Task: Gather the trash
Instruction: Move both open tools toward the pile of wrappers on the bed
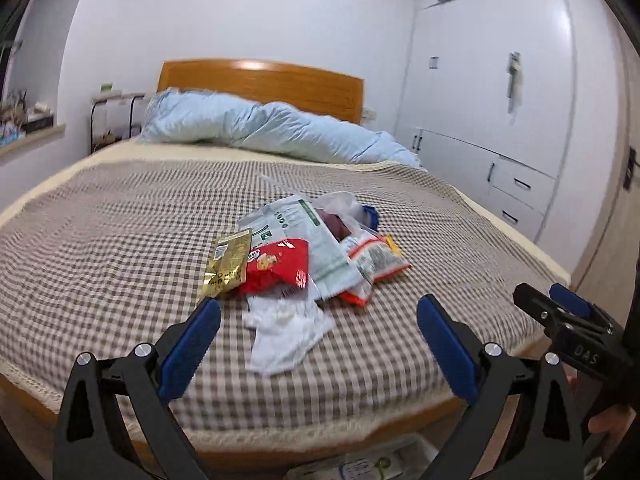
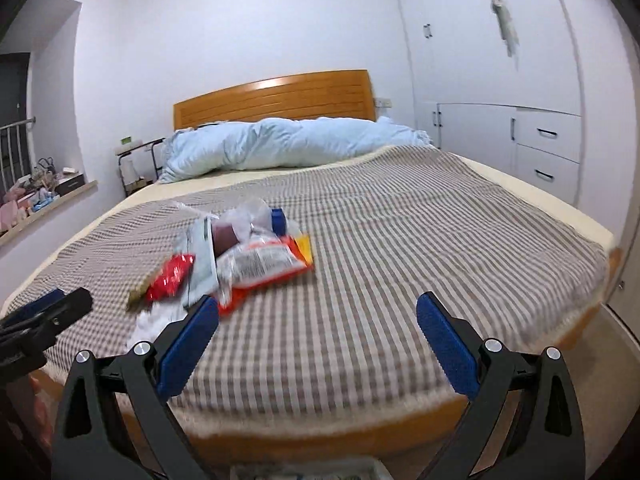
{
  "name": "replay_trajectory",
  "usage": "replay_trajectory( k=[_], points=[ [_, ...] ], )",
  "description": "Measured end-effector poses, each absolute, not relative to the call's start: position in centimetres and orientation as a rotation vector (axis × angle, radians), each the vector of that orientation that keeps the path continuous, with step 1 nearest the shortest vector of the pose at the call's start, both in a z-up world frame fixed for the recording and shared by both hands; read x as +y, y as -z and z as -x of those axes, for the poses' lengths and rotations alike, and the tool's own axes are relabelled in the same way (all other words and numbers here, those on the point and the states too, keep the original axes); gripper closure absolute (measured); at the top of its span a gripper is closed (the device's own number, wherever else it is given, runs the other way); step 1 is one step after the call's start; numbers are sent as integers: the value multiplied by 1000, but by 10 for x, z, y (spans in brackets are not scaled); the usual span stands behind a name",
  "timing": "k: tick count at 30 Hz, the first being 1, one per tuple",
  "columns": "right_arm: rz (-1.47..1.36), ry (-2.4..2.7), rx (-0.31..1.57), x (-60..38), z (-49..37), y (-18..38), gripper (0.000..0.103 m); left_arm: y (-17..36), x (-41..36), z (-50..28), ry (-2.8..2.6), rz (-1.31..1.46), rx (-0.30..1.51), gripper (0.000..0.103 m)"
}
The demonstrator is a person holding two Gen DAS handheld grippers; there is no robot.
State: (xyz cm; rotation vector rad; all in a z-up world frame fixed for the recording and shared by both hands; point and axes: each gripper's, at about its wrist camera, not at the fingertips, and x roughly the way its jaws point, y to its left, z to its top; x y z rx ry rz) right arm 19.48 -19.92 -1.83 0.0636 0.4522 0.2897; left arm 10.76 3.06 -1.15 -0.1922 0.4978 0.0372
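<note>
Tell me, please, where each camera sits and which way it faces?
Left wrist: on the left tongs, open, facing the trash pile on the bed; right tongs and a hand at right.
Right wrist: on the right tongs, open, facing the bed's middle; left tongs at left.
Shared: pile, headboard, blue duvet.

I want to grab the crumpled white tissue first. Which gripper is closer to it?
Left. The left gripper hangs open right over the white tissue; the right gripper is open too, off to the tissue's right.
</note>
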Motion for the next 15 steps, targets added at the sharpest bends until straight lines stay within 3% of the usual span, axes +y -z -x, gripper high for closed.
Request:
replay_trajectory(
  k=[15],
  points=[
    [6, -352, 503, -193, -267, 27, 8, 2, 33, -185, -49, 181, 503, 8]
  ],
)
